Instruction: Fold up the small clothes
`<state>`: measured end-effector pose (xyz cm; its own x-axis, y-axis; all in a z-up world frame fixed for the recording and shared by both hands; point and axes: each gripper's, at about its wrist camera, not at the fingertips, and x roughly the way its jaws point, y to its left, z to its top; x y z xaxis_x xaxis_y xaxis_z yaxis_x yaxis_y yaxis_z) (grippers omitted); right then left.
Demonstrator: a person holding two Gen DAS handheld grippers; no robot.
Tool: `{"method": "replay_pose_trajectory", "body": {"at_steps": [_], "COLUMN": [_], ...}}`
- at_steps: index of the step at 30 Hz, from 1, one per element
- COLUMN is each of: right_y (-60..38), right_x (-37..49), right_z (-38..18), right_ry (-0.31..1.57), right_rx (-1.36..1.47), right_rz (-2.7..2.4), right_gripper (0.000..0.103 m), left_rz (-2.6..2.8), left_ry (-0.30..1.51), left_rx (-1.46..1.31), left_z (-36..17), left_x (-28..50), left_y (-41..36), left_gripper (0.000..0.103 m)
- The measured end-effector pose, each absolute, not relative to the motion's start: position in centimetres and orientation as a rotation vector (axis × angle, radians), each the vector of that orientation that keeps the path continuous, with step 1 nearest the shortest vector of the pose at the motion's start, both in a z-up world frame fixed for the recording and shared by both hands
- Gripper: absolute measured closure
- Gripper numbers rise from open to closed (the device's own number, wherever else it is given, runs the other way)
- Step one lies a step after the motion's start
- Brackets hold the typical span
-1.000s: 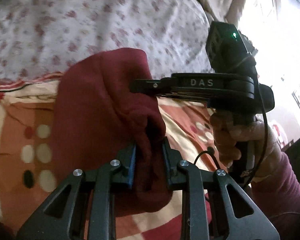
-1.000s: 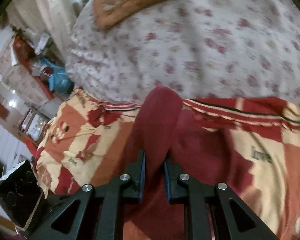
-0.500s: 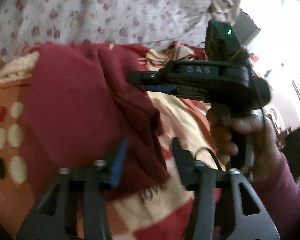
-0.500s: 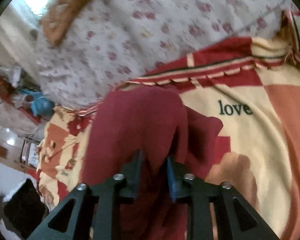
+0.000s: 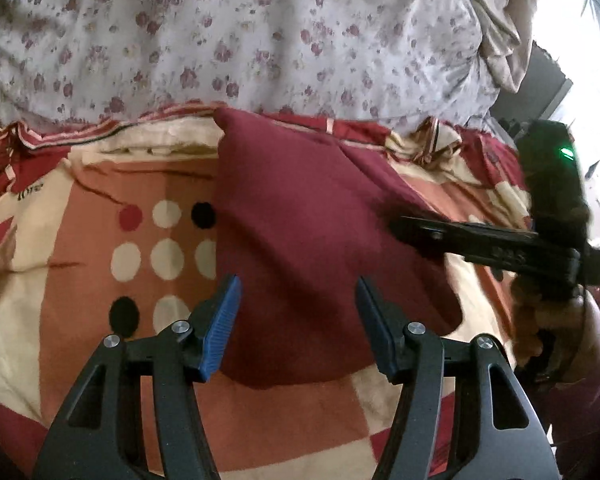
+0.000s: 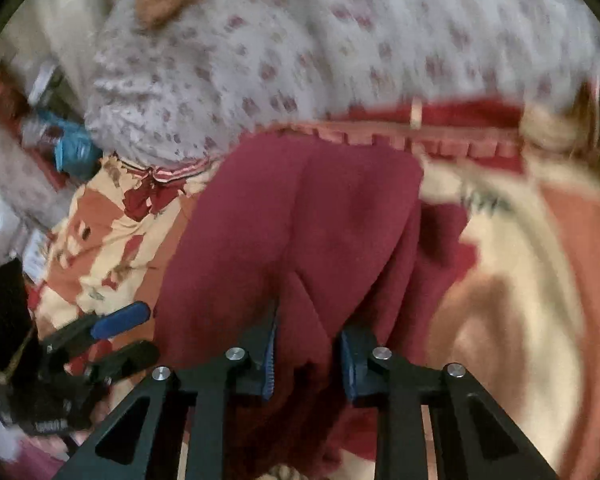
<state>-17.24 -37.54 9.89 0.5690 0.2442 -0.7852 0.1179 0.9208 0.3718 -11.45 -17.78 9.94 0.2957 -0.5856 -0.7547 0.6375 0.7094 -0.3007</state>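
Since the earlier frames, the left gripper (image 5: pixel 296 316) has been released from the garment (image 5: pixel 324 248) and is now seen spread wide, and the garment has been lowered onto the blanket (image 5: pixel 80 264).

Left wrist view: the garment, dark red, is laid on the patterned blanket, one corner pointing toward the floral quilt (image 5: pixel 240 32) beyond. Its near edge is seen between and just past the blue pads (image 5: pixel 220 320), and no cloth is held by them. A grid of cream, red and black dots is printed on the blanket to the left of the garment. The right gripper (image 5: pixel 404 228) is observed side-on at the garment's right edge, held by a hand (image 5: pixel 548 320). From this angle its finger spacing cannot be judged.

Right wrist view: the picture is blurred by motion. The right gripper (image 6: pixel 308 356) is seen narrowed onto a raised fold of the garment (image 6: pixel 300 232), with cloth filling the gap between its pads (image 6: pixel 269 364). The rest of the garment is spread ahead on the blanket (image 6: pixel 512 280), reaching to the edge of the quilt (image 6: pixel 340 40). The left gripper (image 6: pixel 128 336) is noted at lower left, its fingers parted, beside the garment.
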Motion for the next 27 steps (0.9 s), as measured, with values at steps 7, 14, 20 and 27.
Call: {"method": "replay_pose_trajectory", "body": {"at_steps": [7,14,20,27], "right_y": [-38.2,-40.3,-38.5,-41.3], "right_x": [-17.1,-18.8,-12.7,-10.3], "right_z": [8.5,12.9,10.7,6.2], "right_ry": [1.026,0.863,0.920,0.981], "right_rx": [0.278,0.312,0.290,0.308], "right_rz": [-0.009,-0.112,-0.027,-0.115], "right_gripper": [0.082,0.055,0.055,0.059], "left_rz": [-0.729,-0.703,-0.692,-0.700], "left_ry": [0.965,0.970,0.977,0.989], "left_rx": [0.132,0.076,0.067,0.077], "left_z": [8.7,8.3,7.5,6.4], "left_x": [-10.6,-9.3,-9.0,-8.8], "left_y": [-20.3,-19.8,-20.4,-21.2], "left_gripper": [0.044,0.044,0.038,0.032]}}
